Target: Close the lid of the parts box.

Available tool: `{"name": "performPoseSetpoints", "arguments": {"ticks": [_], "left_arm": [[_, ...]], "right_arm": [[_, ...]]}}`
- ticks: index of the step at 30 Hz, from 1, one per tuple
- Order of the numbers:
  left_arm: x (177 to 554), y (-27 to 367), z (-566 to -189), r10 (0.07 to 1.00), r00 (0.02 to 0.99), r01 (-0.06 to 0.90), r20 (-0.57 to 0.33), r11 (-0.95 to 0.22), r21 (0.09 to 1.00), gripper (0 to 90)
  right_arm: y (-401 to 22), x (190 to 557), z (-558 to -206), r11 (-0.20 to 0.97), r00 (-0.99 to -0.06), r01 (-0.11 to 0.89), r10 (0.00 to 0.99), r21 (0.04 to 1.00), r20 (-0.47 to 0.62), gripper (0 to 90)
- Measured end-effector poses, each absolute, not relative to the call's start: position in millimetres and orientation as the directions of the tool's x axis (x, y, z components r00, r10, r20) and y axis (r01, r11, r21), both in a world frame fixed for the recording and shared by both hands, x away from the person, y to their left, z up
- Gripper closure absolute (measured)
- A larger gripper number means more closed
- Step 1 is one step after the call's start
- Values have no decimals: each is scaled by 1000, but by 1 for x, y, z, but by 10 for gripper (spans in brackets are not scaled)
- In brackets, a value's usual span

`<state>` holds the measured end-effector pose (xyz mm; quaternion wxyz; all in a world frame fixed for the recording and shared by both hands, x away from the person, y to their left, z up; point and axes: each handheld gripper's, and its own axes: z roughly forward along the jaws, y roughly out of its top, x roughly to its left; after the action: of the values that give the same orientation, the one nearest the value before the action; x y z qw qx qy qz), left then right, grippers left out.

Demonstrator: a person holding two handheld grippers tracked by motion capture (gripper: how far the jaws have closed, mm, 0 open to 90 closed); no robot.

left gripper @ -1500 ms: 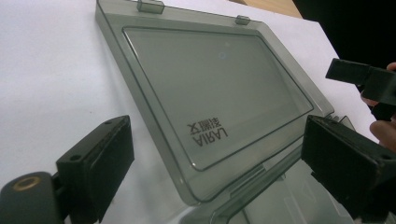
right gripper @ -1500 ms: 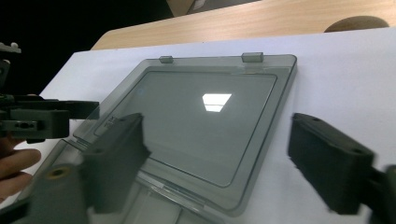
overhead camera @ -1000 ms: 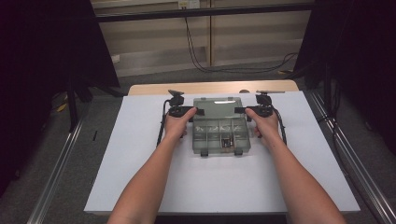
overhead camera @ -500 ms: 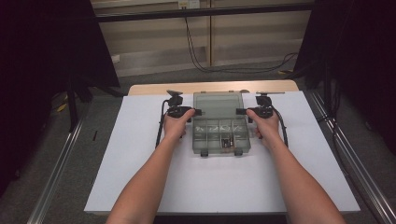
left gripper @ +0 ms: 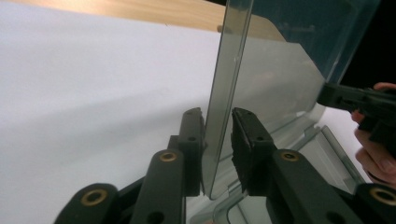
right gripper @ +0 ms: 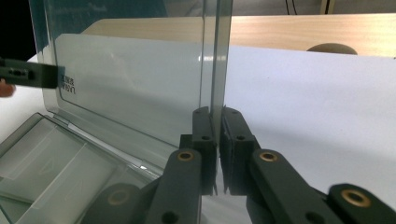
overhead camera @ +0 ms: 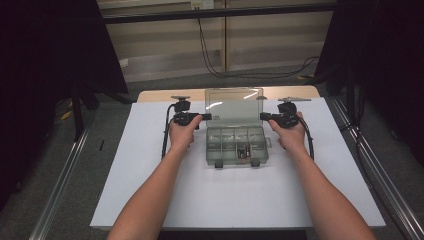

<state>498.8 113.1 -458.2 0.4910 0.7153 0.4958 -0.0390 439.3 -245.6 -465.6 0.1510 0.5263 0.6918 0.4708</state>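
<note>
A clear plastic compartment box [overhead camera: 235, 146] sits mid-table on a white board, its hinged lid [overhead camera: 235, 105] standing up at the back. Small dark parts [overhead camera: 243, 151] lie in one front compartment. My left gripper [overhead camera: 207, 116] is on the lid's left edge and my right gripper [overhead camera: 262, 116] on its right edge. In the left gripper view the jaws [left gripper: 217, 121] have just been closing and clasp the lid [left gripper: 280, 79]. The right gripper view has its jaws [right gripper: 217, 116], also just closing, pinched tight on the lid [right gripper: 130, 79].
The white board [overhead camera: 150, 190] covers a wooden table [overhead camera: 160, 95] whose far strip shows behind the box. Metal rails [overhead camera: 60, 185] run along both sides on the floor. Cables [overhead camera: 165, 140] trail from each gripper. Dark curtains flank the scene.
Both grippers have closed in on the lid's side edges and risen a little. The lid now stands taller and more upright than a second ago.
</note>
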Motion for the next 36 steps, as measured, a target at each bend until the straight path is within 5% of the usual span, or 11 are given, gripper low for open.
{"name": "performPoseSetpoints", "arguments": {"ticks": [9, 15, 18, 22, 36], "left_arm": [[499, 111, -445, 693, 517, 704, -501, -12, 710, 777], [493, 106, -440, 746, 566, 634, -352, -120, 764, 845], [491, 104, -439, 749, 575, 615, -329, -132, 777, 849], [488, 103, -438, 745, 594, 587, -304, -143, 797, 850], [485, 108, -439, 738, 603, 582, -304, -145, 800, 853]], "right_arm": [[-245, 434, -467, 20, -423, 547, 869, 837, 256, 858], [-245, 436, -467, 12, -417, 558, 869, 830, 268, 843], [-246, 441, -464, 0, -417, 560, 864, 829, 282, 743], [-248, 450, -443, -50, -390, 551, 867, 833, 310, 735], [-241, 461, -422, -47, -331, 560, 903, 827, 275, 857]]}}
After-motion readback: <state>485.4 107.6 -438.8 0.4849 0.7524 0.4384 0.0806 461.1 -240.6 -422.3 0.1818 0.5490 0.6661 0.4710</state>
